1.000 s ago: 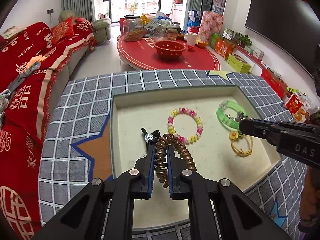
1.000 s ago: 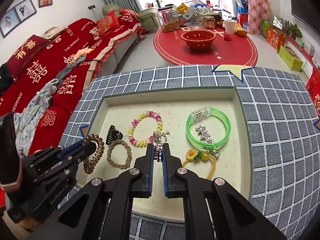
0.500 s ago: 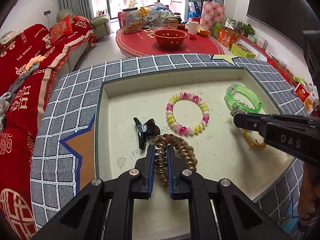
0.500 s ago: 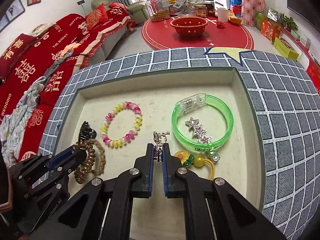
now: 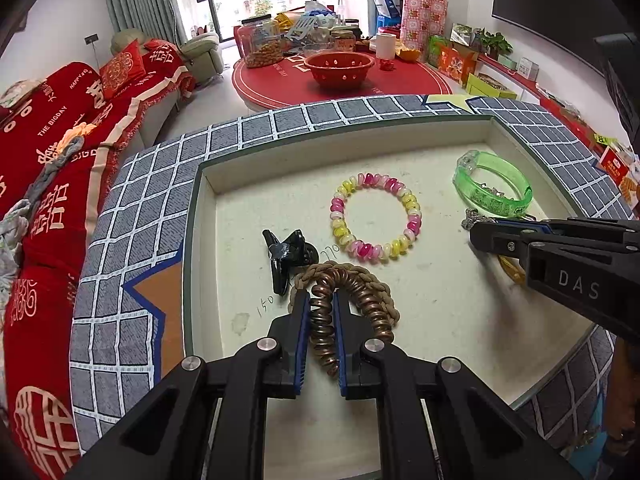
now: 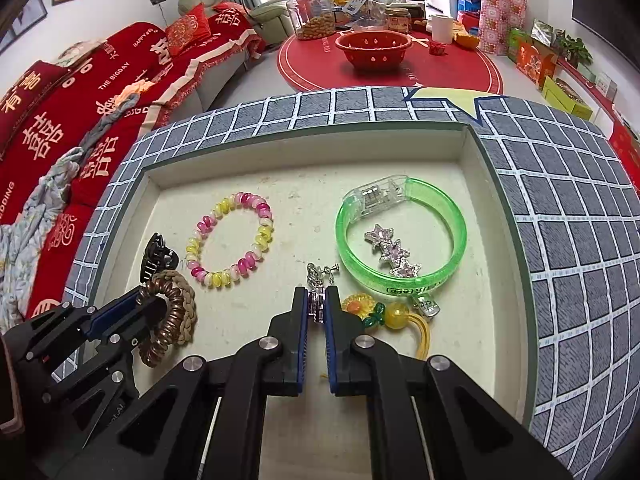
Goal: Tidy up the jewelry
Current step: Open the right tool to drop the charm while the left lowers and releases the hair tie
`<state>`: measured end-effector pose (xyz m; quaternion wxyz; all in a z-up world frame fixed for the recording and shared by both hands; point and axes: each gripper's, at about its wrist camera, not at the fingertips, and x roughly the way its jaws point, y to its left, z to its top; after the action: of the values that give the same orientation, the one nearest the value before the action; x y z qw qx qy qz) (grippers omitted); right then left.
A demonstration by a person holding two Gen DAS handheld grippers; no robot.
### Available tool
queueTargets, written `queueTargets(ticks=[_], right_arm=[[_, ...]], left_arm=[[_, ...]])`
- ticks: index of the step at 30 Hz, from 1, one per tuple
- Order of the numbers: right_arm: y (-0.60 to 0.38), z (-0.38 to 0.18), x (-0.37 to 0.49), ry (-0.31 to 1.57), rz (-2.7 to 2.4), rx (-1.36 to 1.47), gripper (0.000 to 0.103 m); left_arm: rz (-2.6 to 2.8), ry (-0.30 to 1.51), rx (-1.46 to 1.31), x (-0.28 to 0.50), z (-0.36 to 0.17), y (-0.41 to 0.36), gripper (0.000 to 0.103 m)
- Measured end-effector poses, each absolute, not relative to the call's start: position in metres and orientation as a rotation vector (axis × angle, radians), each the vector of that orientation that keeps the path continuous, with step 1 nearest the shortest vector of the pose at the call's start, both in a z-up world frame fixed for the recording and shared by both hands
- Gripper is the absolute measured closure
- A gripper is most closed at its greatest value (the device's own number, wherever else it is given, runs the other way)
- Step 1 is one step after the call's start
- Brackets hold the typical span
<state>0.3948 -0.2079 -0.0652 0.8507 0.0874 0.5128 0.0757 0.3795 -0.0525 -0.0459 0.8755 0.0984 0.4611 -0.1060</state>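
The left gripper [image 5: 321,300] has its 2 blue-padded fingers [image 5: 303,320] drawn nearly together, clamped on one side of a brown coil tie [image 5: 323,322]; the coil runs down between the pads and its free loop arcs out to the right of them. From the right wrist view this same gripper [image 6: 148,304] sits at the near left of the tray [image 6: 304,148], the coil tie [image 6: 160,336] hanging from its tip. A braided tan band [image 5: 348,270] lies under and just behind the coil, touching it, and a black claw clip [image 5: 286,256] rests just left of the band. The right gripper [image 6: 317,302] has its fingers [image 6: 301,312] closed to a narrow gap, pinching a small silver earring [image 6: 318,284] whose upper part sticks out past the fingertips; in the left wrist view it [image 5: 476,234] reaches in from the right with the earring [image 5: 470,218] at its tip. A pink-and-yellow bead bracelet [image 6: 230,240] lies flat in the middle of the tray, apart from both grippers. On the right a green bangle [image 6: 400,236] encircles a star clip [image 6: 394,256]. A yellow flower tie [image 6: 376,312] lies just right of the right fingers, near the bangle's near edge. The tray rests on a grey checked counter [image 6: 580,220].
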Motion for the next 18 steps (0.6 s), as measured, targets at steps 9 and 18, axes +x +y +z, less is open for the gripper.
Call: queueTargets(ticks=[9, 18], right_arm=[[-0.217, -0.065, 0.393, 1.087, 0.194, 0.298, 0.07], [-0.223, -0.046, 0.377, 1.016, 0.234, 0.388, 0.037]], left_arm=[[-0.206, 0.965, 0.199, 0.38, -0.044, -0.05, 0.078], [-0.192, 0.932, 0.181, 0.376, -0.037, -0.045, 0.078]])
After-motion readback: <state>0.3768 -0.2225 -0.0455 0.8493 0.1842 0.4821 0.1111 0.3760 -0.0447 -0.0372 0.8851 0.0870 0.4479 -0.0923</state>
